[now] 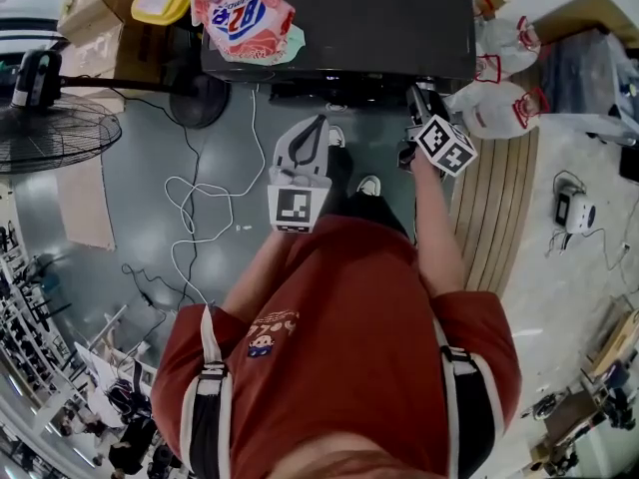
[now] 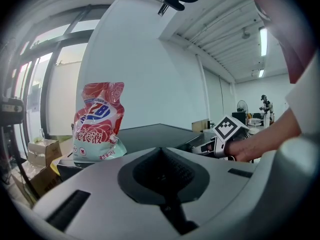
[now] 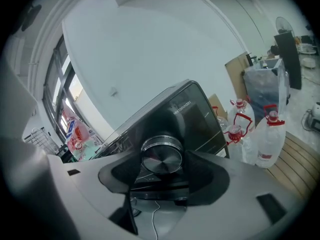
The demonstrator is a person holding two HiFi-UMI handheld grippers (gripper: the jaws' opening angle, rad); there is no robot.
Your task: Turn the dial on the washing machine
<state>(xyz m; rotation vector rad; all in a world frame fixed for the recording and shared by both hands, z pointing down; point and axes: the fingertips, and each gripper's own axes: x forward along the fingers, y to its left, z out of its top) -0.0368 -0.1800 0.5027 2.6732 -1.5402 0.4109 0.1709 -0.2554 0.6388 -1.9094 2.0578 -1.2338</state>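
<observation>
– Since the coming turn hangs on it, where does the dial (image 3: 161, 156) lie from the right tool (image 1: 421, 98)?
– Straight ahead of it, on the front panel (image 3: 195, 119) of the machine (image 1: 339, 18), near that panel's right end. In the right gripper view the dial sits squarely between the two jaws. Its round face is turned back toward the tool, so its axis runs along the line the tool points. I judge a turn would be a roll of the wrist about that line.
– How wide are the jaws?
– Wide, about the dial's own breadth, one on each side of it. Both pads look to touch its edge, so I read it as a grip on the dial, though the contact is hard to judge.
– And the left tool (image 1: 318, 126)?
– It hangs in front of the machine, left of the right tool and farther from the panel. Its jaws are together with nothing between them. The right hand is plainly the nearer one.
– What is the dial mounted on?
– A dark glossy panel that slopes back. The machine's top is flat and dark, with a detergent bag (image 1: 240, 8) lying at its left end.
– The room round the machine?
– Grey floor (image 1: 130, 198) lies in front, with a white cable (image 1: 190, 203) trailing across it. A fan (image 1: 50, 133) stands to the machine's left, and water jugs (image 1: 499, 108) sit at its right, beside wooden boards (image 1: 499, 218).
</observation>
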